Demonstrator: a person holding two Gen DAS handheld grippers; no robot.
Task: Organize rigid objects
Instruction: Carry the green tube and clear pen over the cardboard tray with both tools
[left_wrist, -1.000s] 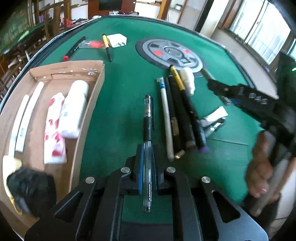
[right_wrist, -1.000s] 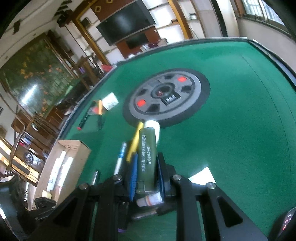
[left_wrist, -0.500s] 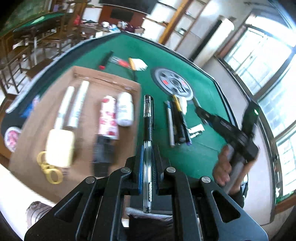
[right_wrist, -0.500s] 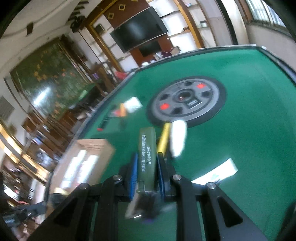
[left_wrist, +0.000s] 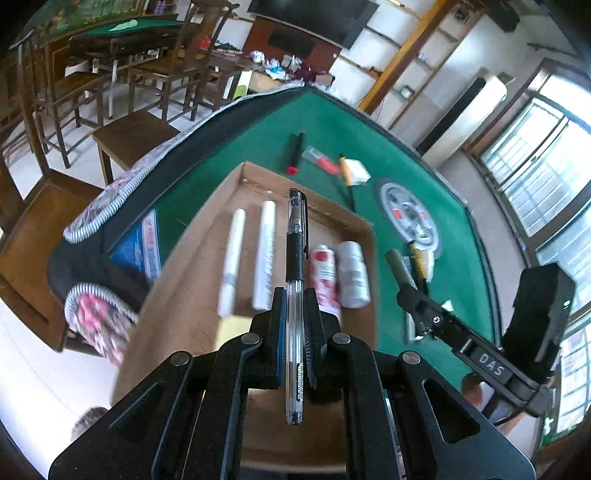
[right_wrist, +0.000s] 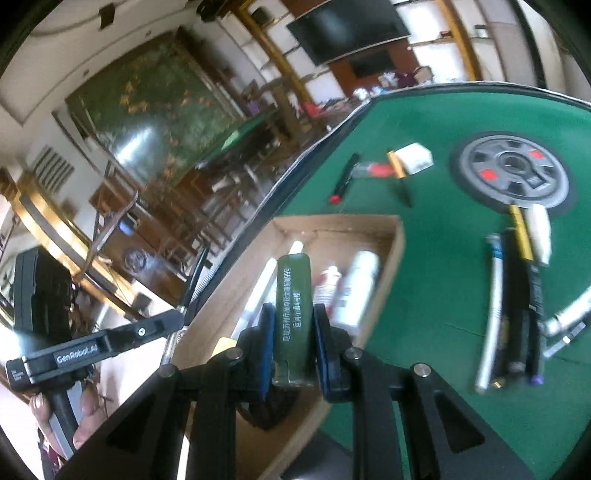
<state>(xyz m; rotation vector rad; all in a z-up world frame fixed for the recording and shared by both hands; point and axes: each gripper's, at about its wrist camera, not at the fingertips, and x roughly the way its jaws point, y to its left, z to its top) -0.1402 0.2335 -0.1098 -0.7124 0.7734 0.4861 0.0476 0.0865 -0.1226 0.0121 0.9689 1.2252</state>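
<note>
My left gripper (left_wrist: 294, 306) is shut on a clear black-capped gel pen (left_wrist: 295, 266) and holds it high above the cardboard box (left_wrist: 207, 236). My right gripper (right_wrist: 291, 321) is shut on a dark green tube with white lettering (right_wrist: 293, 310) and holds it over the same box (right_wrist: 397, 251), near its right wall. The box holds two white sticks (left_wrist: 266, 254), a red-and-white bottle (left_wrist: 323, 269) and a white bottle (left_wrist: 352, 273). The right gripper also shows at the right of the left wrist view (left_wrist: 402, 284).
Several pens (right_wrist: 517, 291) lie in a row on the green felt table (right_wrist: 443, 236) beside a grey dial (right_wrist: 511, 173). A black marker with a red cap (right_wrist: 341, 182), a red cutter and a white pad (right_wrist: 413, 157) lie beyond the box. Wooden chairs (left_wrist: 129, 133) stand off the table's left edge.
Both grippers have risen and swung left from over the pen row to over the box, each still holding its object.
</note>
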